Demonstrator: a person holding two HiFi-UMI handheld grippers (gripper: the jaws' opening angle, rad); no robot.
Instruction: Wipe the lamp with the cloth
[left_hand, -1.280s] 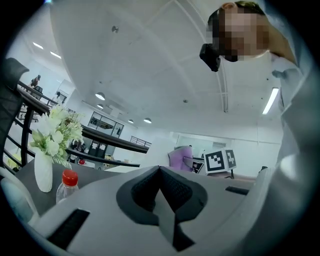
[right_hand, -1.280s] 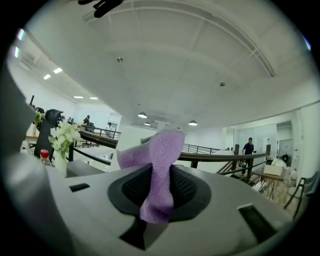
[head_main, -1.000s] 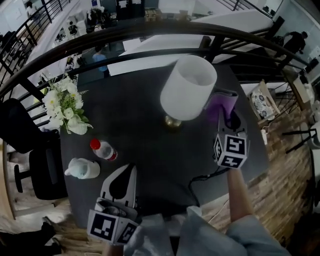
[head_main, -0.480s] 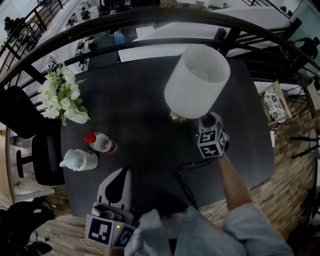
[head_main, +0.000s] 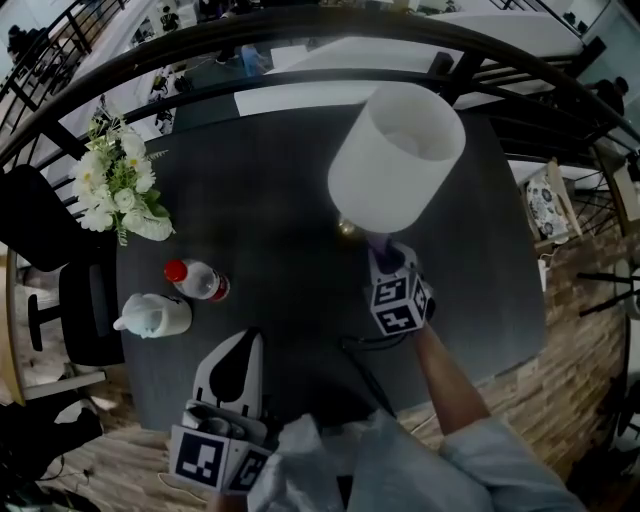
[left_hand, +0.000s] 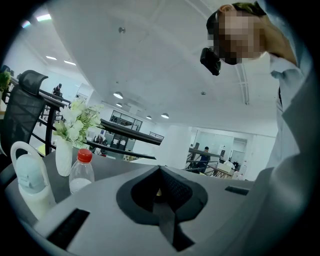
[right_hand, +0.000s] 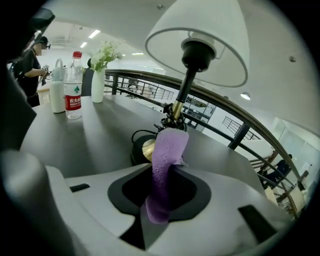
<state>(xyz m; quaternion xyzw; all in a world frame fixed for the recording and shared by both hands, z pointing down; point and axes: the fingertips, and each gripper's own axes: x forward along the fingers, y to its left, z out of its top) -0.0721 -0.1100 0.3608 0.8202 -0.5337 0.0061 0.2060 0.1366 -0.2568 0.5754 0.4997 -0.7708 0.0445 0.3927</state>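
Right gripper (head_main: 384, 258) clamped on a purple cloth (right_hand: 167, 155), with the lower end pinched between the closed jaws and the upper end standing up past them. Directly ahead of that gripper, the lamp (head_main: 398, 160), with its white shade above and beyond the jaws. Just in front of the cloth's tip, its dark stem (right_hand: 182, 92) and round brass-and-black base (right_hand: 142, 147). Hard to tell whether cloth and lamp actually touch. Behind the right gripper, a black cable (head_main: 368, 346) trailing across the dark table (head_main: 270, 200) toward the near edge.

Left gripper (head_main: 245, 350) low at the near edge of the table, well apart from the lamp, its jaws pressed together with nothing between them. Ahead of it and to its left, a clear bottle with a red cap (head_main: 200, 282) lying beside a white jug (head_main: 155, 315). Farther out the same way, a vase of white flowers (head_main: 115, 190). Beyond the table's left edge, a black chair (head_main: 50, 260). Seen from the right gripper, bottle, jug and vase far off to its left.
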